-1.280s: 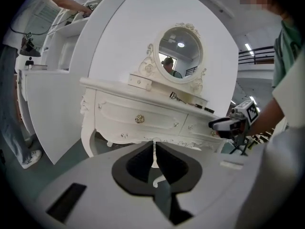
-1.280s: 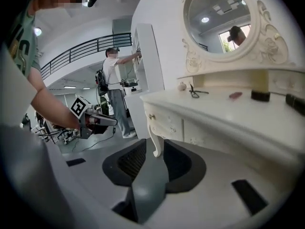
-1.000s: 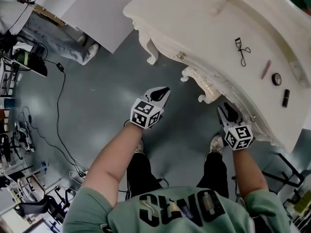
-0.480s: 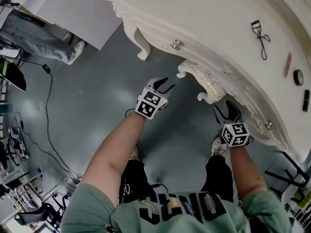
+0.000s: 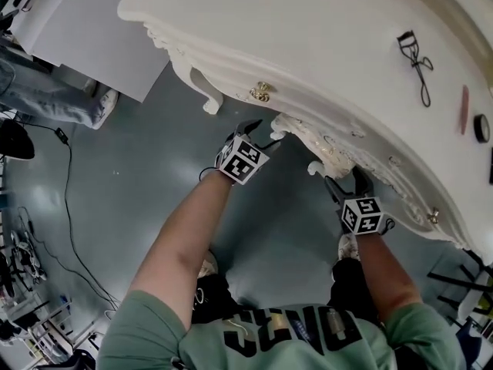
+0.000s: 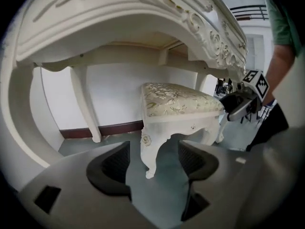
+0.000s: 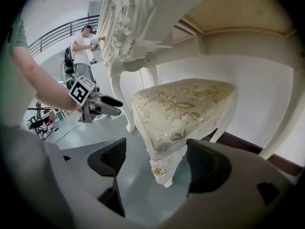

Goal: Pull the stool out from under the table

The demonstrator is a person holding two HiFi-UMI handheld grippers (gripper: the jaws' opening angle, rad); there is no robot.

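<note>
The stool is white and carved, with a gold floral cushion, and it stands under the white dressing table. Only its carved front edge shows in the head view, below the tabletop. My left gripper is at the stool's left corner. My right gripper is at its right corner. Both sets of jaws are opening. In the left gripper view, a stool leg shows through the gap of that gripper, untouched. The right gripper frames the stool's other corner leg, apart from both pads.
On the tabletop lie an eyelash curler, a pink stick and a round compact. A cable runs over the grey floor at the left. Another person stands further off, and a white board leans at the upper left.
Both grippers have moved forward to the stool's front edge under the table. Their jaws have spread from nearly shut to wide apart. The head view has swung closer over the table.
</note>
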